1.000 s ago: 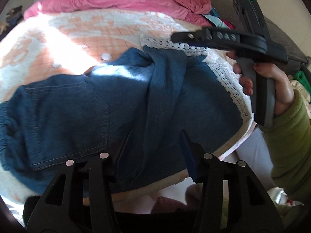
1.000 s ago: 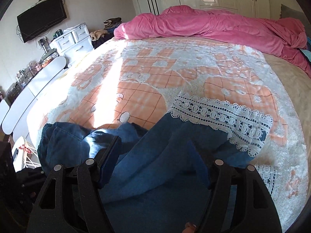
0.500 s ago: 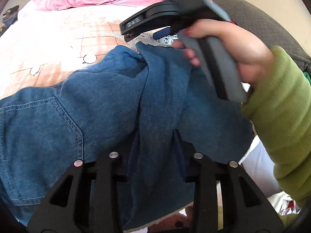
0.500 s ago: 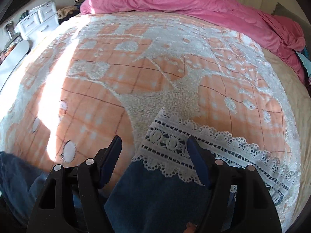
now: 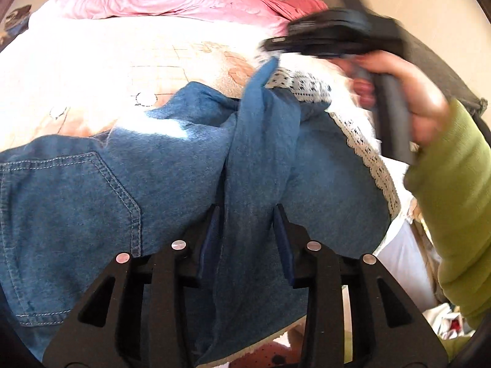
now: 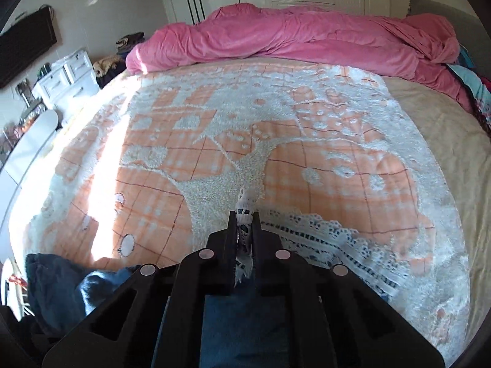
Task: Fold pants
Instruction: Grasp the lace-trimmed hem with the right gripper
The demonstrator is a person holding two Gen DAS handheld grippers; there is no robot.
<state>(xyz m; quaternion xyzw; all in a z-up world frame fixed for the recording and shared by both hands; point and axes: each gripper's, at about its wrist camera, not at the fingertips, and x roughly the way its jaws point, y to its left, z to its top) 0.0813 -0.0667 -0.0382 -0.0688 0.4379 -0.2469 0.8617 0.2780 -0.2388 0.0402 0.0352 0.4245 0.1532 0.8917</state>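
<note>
Blue denim pants lie crumpled on the bed, one leg ending in a white lace hem. A raised fold of denim runs between the blue pads of my left gripper. The pads press its sides while the jaws are opening slightly. My right gripper is shut on a bunched piece of the lace hem, which sticks out past its tips. From the left wrist the right gripper shows blurred at the far end of that leg, held by a hand in a green sleeve.
An orange and white textured blanket covers the bed. A pink duvet is heaped along the far side. White drawers and a wall television stand at the left. Loose clothes lie at the far right.
The right gripper moved out to the lace hem with its jaws open, then shut on it. The left gripper narrowed around the denim fold and stayed put.
</note>
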